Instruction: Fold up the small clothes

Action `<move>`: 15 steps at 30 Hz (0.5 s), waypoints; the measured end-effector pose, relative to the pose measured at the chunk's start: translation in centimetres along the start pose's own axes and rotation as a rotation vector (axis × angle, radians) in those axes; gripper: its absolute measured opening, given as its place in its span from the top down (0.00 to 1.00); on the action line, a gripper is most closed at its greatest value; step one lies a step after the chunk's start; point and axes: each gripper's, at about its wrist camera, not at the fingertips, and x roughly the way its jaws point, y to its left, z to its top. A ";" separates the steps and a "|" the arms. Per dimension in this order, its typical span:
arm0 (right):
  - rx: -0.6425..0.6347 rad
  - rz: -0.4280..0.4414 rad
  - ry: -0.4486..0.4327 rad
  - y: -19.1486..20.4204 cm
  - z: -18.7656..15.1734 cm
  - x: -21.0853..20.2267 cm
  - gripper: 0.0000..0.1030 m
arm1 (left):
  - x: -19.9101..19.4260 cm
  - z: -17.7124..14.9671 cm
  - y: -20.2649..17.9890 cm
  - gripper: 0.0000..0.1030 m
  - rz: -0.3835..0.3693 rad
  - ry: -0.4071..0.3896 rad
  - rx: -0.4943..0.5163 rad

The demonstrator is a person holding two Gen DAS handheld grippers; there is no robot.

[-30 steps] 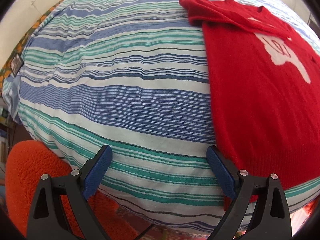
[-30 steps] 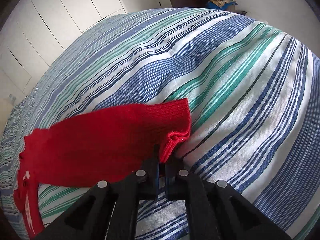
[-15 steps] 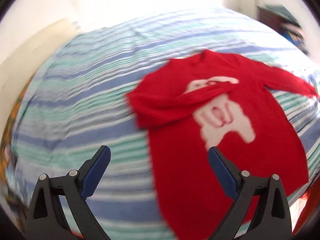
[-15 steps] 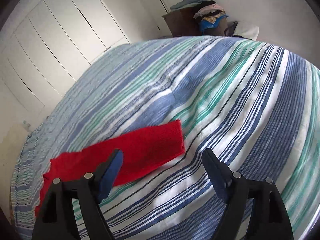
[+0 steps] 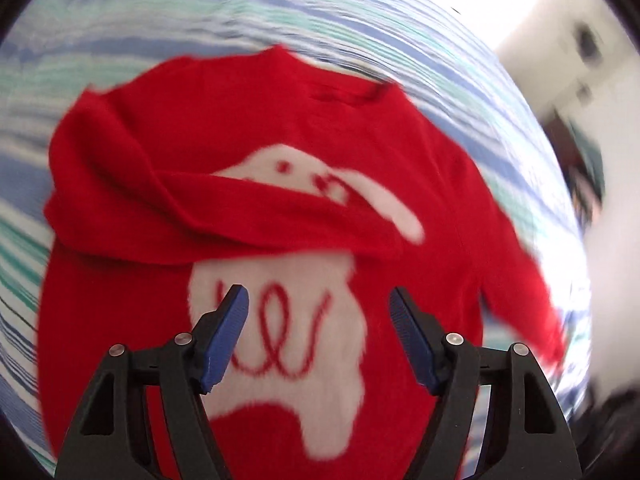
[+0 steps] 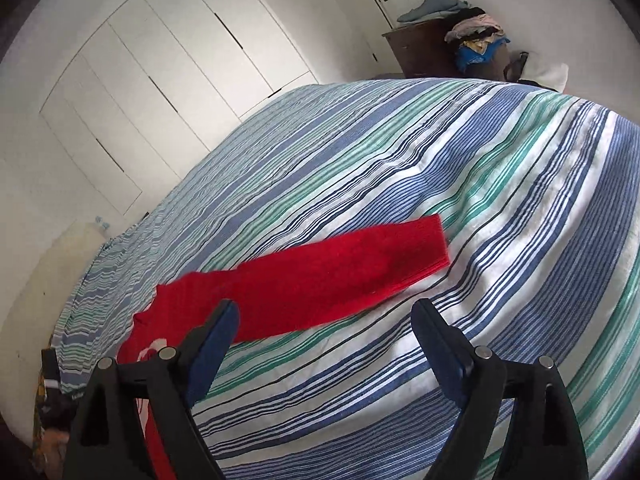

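Striped bed (image 5: 120, 20): red sweater (image 5: 160, 120), one sleeve folded across.

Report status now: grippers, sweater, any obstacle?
Left gripper closing, nothing between; right gripper opening, empty. Red sweater flat on bed, one sleeve folded, other sleeve outstretched. No obstacle.

We see a fuzzy red knit sweater (image 5: 360, 128) on striped woven cloth bedding (image 6: 500, 200), matt black plastic grippers with ridged blue pads (image 5: 224, 340), and smooth white wardrobe doors (image 6: 168, 80).
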 end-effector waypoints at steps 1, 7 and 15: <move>-0.013 0.007 0.012 0.3 -0.1 0.3 0.15 | 0.2 0.6 0.9 0.34 -0.006 -0.003 -0.053; -0.080 0.039 0.077 1.6 -1.0 1.8 0.15 | 1.0 2.6 3.8 0.46 -0.062 0.042 -0.152; -0.070 0.055 0.099 1.6 -1.2 2.0 0.15 | 2.9 3.2 2.4 0.48 -0.114 0.073 -0.178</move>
